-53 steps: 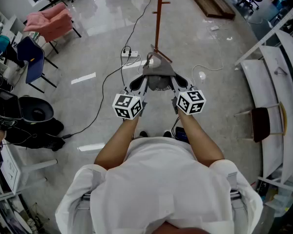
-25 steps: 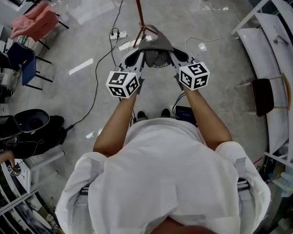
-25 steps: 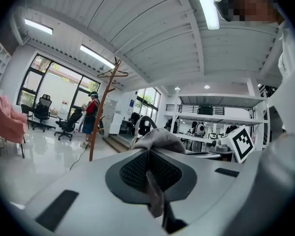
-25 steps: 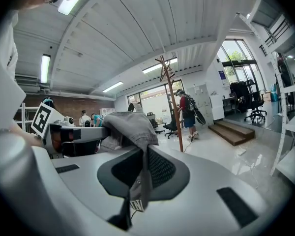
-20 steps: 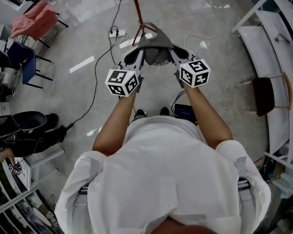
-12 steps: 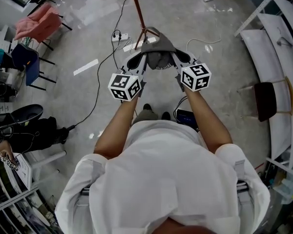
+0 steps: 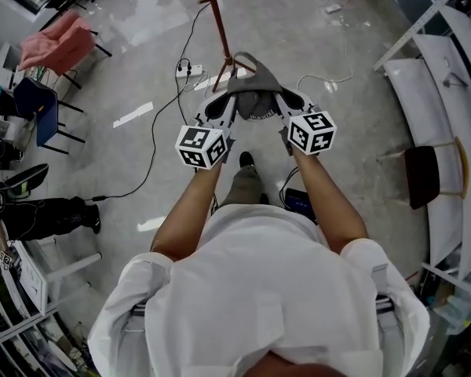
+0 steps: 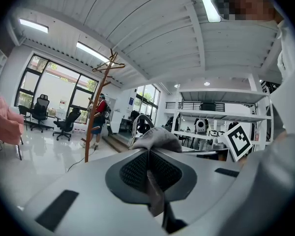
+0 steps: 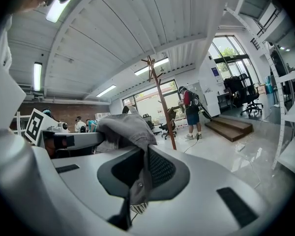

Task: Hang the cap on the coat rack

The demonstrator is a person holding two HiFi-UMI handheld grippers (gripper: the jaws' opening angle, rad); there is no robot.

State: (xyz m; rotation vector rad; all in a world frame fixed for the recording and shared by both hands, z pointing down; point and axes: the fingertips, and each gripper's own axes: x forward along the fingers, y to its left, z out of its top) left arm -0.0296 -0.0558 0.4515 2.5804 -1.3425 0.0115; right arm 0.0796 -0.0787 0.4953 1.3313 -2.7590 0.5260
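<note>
Head view, upper centre: I hold the grey cap [image 7: 251, 86] up between both grippers. My left gripper [image 8: 148, 156] has its jaws pressed together on a fold of the cap's fabric. My right gripper [image 9: 140, 159] pinches the cap's other edge the same way. The coat rack [image 7: 217, 22], a red-brown pole with pegs, rises at upper left of the cap. Both gripper views show it standing beyond the cap, apart from it.

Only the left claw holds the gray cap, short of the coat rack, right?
No, the left claw and right claw both hold the gray cap, short of the coat rack; the right gripper view shows its claw shut on the fabric.
</note>
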